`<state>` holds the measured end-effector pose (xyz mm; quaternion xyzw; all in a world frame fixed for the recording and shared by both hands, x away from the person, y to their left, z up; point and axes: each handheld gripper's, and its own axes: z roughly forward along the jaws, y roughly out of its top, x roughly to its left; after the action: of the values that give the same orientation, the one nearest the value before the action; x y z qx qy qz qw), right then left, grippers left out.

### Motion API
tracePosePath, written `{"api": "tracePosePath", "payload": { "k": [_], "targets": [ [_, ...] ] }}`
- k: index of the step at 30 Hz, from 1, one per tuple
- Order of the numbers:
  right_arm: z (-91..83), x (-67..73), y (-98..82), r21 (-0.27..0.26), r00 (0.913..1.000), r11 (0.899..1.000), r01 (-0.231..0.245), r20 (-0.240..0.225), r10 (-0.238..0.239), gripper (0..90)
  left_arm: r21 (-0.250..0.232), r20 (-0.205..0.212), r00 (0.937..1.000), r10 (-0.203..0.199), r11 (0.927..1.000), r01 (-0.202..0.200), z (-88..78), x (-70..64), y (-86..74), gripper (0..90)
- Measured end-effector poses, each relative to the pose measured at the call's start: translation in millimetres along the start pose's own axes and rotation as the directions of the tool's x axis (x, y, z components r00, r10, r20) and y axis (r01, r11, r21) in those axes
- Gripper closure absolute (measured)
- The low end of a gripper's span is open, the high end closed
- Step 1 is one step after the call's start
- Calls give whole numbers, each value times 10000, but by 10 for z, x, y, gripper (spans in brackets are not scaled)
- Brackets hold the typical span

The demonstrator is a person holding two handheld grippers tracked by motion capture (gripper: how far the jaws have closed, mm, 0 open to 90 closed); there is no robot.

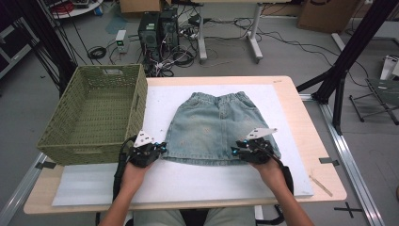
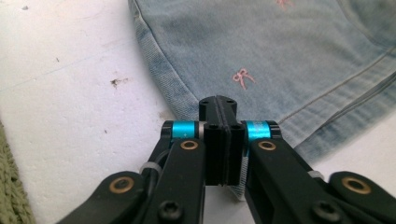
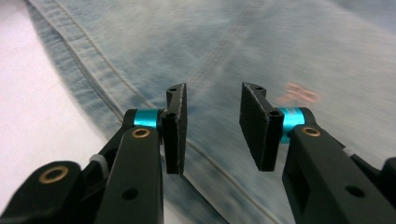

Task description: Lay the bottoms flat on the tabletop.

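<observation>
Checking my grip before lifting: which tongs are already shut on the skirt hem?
The left tongs, shut on the denim skirt at its hem corner beside the basket. The right tongs stand open above the fabric.

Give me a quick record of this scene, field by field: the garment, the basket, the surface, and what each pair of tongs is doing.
garment: denim skirt, light blue, flat, waistband away from the person
basket: green woven basket, left of the skirt
surface: white board on a wooden table
left tongs: shut, pinching the skirt's hem at its lower left corner
right tongs: open, over the skirt near its lower right hem, nothing between the pads
image note: right gripper view is blurred
</observation>
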<state>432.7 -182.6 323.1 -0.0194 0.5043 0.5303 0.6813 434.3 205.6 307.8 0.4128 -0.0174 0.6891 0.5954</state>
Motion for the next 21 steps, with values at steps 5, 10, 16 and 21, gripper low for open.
{"api": "tracePosePath", "payload": {
  "k": [5, 10, 16, 21],
  "targets": [
    [166, 122, 69, 317, 9995, 9995, -33, -314, 43, 631, -517, 176, 9991, -385, 9979, 394, 22, 12, 26, 627],
    [288, 165, 82, 854, 9993, 9963, -57, -365, 88, 747, -1277, 542, 9967, -598, 9896, 663, 8, 22, 69, 519],
    [310, 218, 122, 1070, 9983, 9926, 572, -209, -553, 877, -1636, 779, 9947, -665, 9834, 786, 6, 15, 88, 519],
    [161, 289, 131, 555, 9910, 9961, 680, -1192, -610, 875, -1451, 905, 9937, -663, 9863, 790, 16, 11, 86, 516]
  ]
}}
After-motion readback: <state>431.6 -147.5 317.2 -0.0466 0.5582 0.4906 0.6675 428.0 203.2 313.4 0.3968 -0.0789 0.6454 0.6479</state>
